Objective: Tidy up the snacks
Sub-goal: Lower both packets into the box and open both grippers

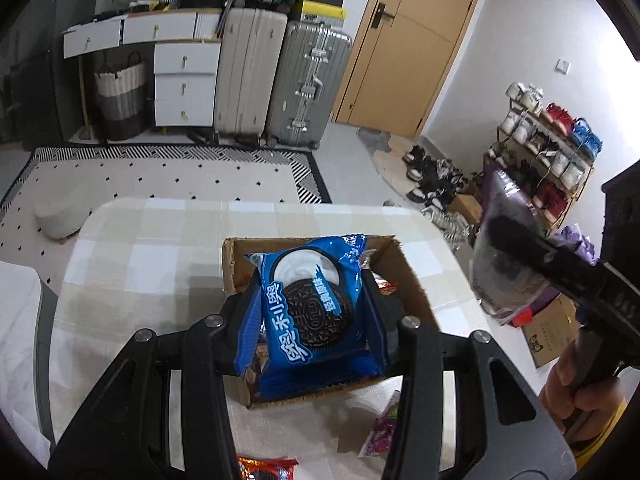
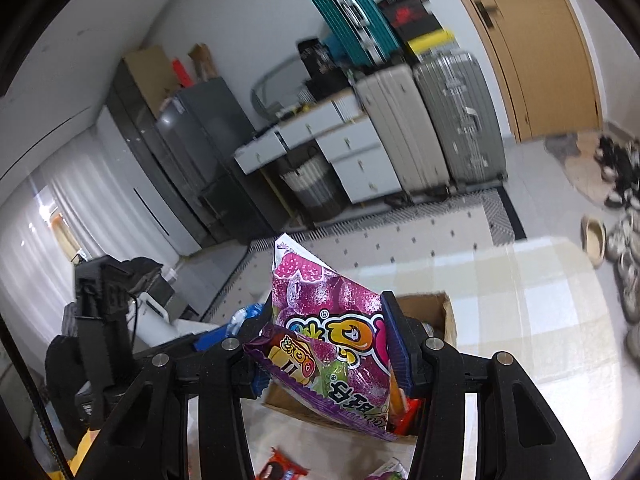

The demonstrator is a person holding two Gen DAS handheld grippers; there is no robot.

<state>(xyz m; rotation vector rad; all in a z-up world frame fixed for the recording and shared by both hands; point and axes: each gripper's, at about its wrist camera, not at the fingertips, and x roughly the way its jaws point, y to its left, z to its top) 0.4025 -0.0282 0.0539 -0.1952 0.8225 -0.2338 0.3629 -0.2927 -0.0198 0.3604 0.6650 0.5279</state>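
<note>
- Your table (image 1: 168, 240) is the broadest surface: a smooth, glossy top in pale beige-and-white checks with a rounded far edge, and its left half lies bare and open.
- The cardboard box (image 1: 236, 264) sits near the middle of that top, matte brown, its top open with rough flap edges; a few wrappers show inside, though the packs in front hide most of its interior.
- Your left gripper (image 1: 310, 316) is clamped on the blue cookie pack (image 1: 316, 300), a crinkly, shiny pillow of foil held upright directly over the box opening.
- Your right gripper (image 2: 328, 348) pinches the purple candy bag (image 2: 320, 320), glossy plastic with a puffed body and a pointed top corner; it hangs above the box's near edge as far as the blurred view lets you judge.
- Loose wrappers, a purple one (image 1: 382, 424) and a red one (image 1: 264, 468), lie flat on the table just beside the box's near side, narrowing the room there.
</note>
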